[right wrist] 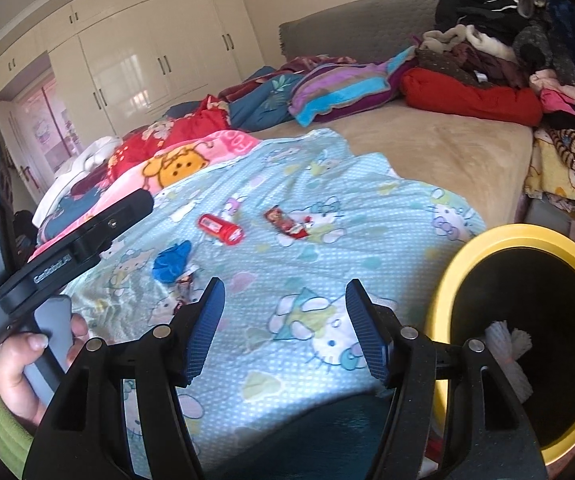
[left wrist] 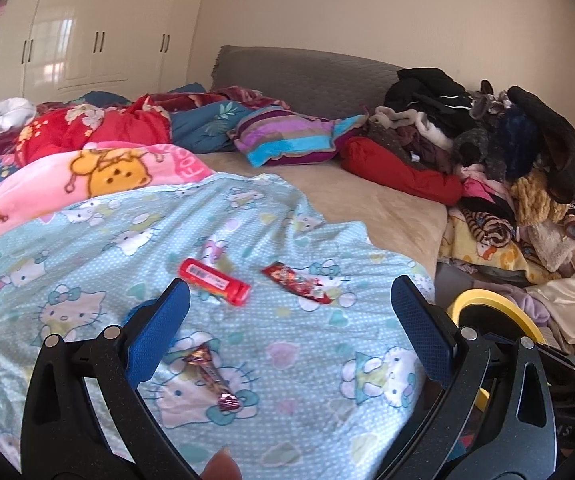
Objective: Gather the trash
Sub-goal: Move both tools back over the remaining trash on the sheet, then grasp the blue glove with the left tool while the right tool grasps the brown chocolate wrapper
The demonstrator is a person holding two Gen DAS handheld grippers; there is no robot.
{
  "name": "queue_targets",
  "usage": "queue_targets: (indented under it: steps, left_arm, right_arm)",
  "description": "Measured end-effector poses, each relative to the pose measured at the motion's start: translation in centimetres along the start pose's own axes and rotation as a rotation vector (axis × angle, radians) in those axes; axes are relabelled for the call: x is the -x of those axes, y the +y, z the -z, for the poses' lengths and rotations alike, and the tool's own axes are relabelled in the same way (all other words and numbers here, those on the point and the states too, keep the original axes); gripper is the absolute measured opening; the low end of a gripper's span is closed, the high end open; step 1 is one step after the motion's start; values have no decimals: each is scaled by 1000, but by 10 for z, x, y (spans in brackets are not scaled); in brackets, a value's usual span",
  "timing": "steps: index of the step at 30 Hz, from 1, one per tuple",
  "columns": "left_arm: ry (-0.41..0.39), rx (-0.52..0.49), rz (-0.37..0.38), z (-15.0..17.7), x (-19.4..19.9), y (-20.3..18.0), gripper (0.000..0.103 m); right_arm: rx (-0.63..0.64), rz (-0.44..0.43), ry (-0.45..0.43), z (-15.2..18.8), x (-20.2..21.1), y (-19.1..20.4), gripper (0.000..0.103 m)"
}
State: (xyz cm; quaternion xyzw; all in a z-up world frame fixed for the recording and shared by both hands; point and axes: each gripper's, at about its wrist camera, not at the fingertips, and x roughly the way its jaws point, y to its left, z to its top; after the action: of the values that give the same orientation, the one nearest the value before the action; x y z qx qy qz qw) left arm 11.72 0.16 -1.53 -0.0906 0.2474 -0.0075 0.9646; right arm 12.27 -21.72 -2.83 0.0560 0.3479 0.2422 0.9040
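**Both grippers wide over a littered blanket**

Plainly, the left gripper (left wrist: 290,296) hangs above the blue cat-print blanket (left wrist: 87,248) with its jaws spread wide and nothing between them. Trash lies on the blanket ahead of it: a red tube (left wrist: 214,281), and just right of that a red wrapper (left wrist: 297,282), the two near but apart. Closer in, beside the left blue pad, lies a twisted candy wrapper (left wrist: 212,376). A crumpled blue scrap (right wrist: 172,261) sits left of the tube, mostly hidden behind that finger in the left view.

The right gripper (right wrist: 285,300) is likewise wide and empty over the blanket's near edge. At its right stands a yellow-rimmed bin (right wrist: 443,292) with white netting (right wrist: 507,352) inside. A hand (right wrist: 19,364) in a green sleeve grips the left tool's handle. Piled clothes (left wrist: 487,140) cover the bed's right side.
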Motion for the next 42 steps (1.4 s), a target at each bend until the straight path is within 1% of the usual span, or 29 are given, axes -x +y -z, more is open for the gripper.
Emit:
queue_targets:
  steps: [12,16,19,24,25,26,27,29,30,32,34,36,38,39,41,42]
  left_arm:
    - [22,56,-64,4,-7,46,93]
    - [47,82,-82,8,-12,61,93]
    - [60,92,-109,12,-16,75,93]
    - [109,132,-162,20,-27,101,93]
    - [116,139,-166,22,-29,104,92]
    - [124,150,-171,25,-31,110,89]
    - [131,158,-179,27,-33,116,87]
    - [152,182,-185,32,-39,127,77]
    - [158,193,-183,34,-40,130,75]
    - [173,222,-176,37,-44,138,65]
    - [186,257,-158,38,-50,144,59]
    - [201,280,-144,41,-55,148,57]
    - [214,298,-128,43,-61,149,55]
    - [222,307,-121,45,-64,150,53]
    - [239,319,-117,47,-72,152,51]
    - [249,322,-112,48,-77,152,50]
  right_arm:
    - [102,-62,51,7,-32,47,61]
    - [131,-81,77,11,-44,60,61]
    - [143,-98,99,14,-56,69,61]
    - [161,-125,144,19,-79,79,60]
    - [161,-129,150,20,-83,80,60]
    - [162,-133,158,21,-87,82,60]
    - [161,-141,169,22,-93,84,58]
    - [169,-155,195,24,-106,89,55]
    - [173,-160,203,24,-110,90,53]
    - [181,-173,225,25,-122,96,50]
    - [173,-189,243,24,-131,97,45]
    - [150,-208,261,24,-142,98,41]
    - [146,-219,282,24,-154,98,33]
    - [154,-223,294,25,-159,99,21]
    - [195,-202,319,29,-168,100,19]
    - [190,-211,321,31,-167,99,19]
